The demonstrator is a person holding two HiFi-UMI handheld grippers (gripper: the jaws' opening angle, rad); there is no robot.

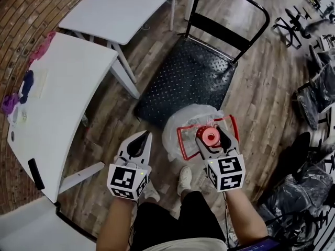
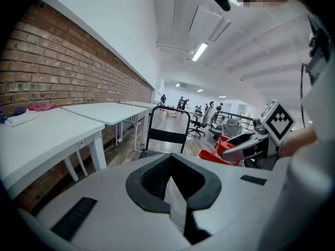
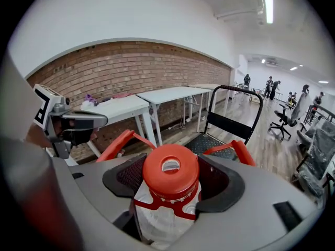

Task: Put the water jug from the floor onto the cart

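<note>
The water jug (image 1: 184, 123) is clear with a red cap (image 1: 210, 135) and a red carry frame. My right gripper (image 1: 212, 136) is shut on its neck just below the cap, and the jug hangs off the floor in front of the person's feet. In the right gripper view the cap (image 3: 170, 171) sits between the black pads (image 3: 220, 184). The cart (image 1: 188, 82), a black studded deck with a black push handle (image 1: 230, 33), stands just beyond the jug. My left gripper (image 1: 140, 141) is shut on nothing, to the left of the jug and apart from it.
Two white tables (image 1: 63, 98) (image 1: 120, 4) stand at the left beside a brick wall; the near one carries cloths and a black bar (image 1: 35, 174). Office chairs (image 1: 316, 90) crowd the right side. The person's shoes (image 1: 184, 179) stand on wood floor below the jug.
</note>
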